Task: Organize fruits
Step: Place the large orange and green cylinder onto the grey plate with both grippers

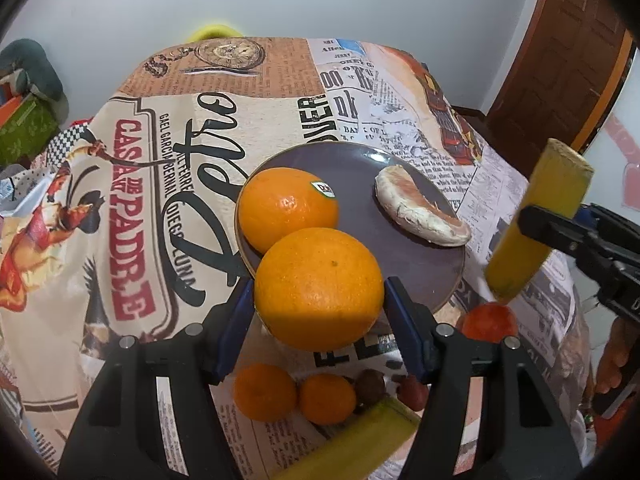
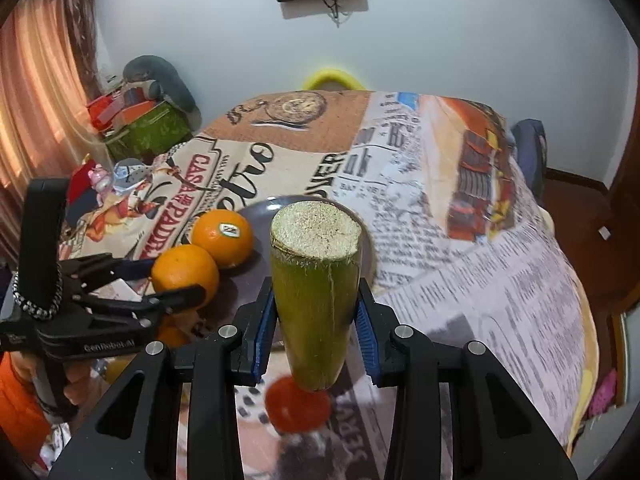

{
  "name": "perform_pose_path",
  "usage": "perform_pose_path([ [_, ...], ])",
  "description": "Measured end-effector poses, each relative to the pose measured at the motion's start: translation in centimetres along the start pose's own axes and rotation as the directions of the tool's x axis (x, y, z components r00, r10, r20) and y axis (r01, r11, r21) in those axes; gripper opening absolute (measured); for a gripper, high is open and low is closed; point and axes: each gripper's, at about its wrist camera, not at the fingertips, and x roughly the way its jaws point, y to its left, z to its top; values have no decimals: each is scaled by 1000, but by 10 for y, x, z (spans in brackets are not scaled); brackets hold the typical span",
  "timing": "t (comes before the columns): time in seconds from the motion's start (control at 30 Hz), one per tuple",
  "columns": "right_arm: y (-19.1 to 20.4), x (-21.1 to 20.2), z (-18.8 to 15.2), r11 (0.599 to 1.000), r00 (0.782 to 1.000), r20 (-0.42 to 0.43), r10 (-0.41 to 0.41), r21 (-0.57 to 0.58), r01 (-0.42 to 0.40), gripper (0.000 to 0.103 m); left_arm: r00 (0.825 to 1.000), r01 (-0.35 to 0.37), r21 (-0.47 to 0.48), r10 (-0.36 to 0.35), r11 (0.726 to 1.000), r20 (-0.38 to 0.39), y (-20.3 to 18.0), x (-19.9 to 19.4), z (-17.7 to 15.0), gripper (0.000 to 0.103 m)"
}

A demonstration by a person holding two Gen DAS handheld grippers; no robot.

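Observation:
My left gripper (image 1: 320, 300) is shut on a large orange (image 1: 319, 289) and holds it over the near rim of a dark round plate (image 1: 360, 168). On the plate lie a stickered orange (image 1: 287, 208) and a peeled citrus wedge (image 1: 420, 212). My right gripper (image 2: 314, 316) is shut on a yellow-green cut stalk piece (image 2: 314, 292), held upright above the table to the right of the plate. That piece also shows in the left wrist view (image 1: 536, 224). The left gripper with its orange (image 2: 185, 272) shows at left in the right wrist view.
On the printed tablecloth (image 1: 140, 184) near me lie two small oranges (image 1: 265, 397) (image 1: 327, 398), a brown fruit (image 1: 371, 389), a red fruit (image 1: 489, 321) and another yellow-green stalk (image 1: 360, 440). A green box (image 2: 154, 130) with clutter stands left of the table.

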Motion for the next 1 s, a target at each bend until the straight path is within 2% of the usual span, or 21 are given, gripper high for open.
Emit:
perform_pose_path([
  [0.2, 11, 24, 13, 999, 1000, -23, 13, -30, -14, 34, 1000, 2, 23, -2, 1000, 2, -2, 5, 9, 65],
  [0.5, 10, 56, 26, 998, 993, -104, 61, -23, -64, 34, 1000, 17, 27, -17, 999, -12, 0, 13, 11, 65],
  [0.83, 12, 73, 32, 997, 988, -143, 53, -50, -60, 34, 1000, 15, 11, -15, 1000, -20, 1, 21, 13, 65],
  [1.0, 13, 75, 32, 998, 989, -145, 42, -50, -49, 34, 1000, 4, 15, -4, 1000, 9, 0, 13, 13, 65],
])
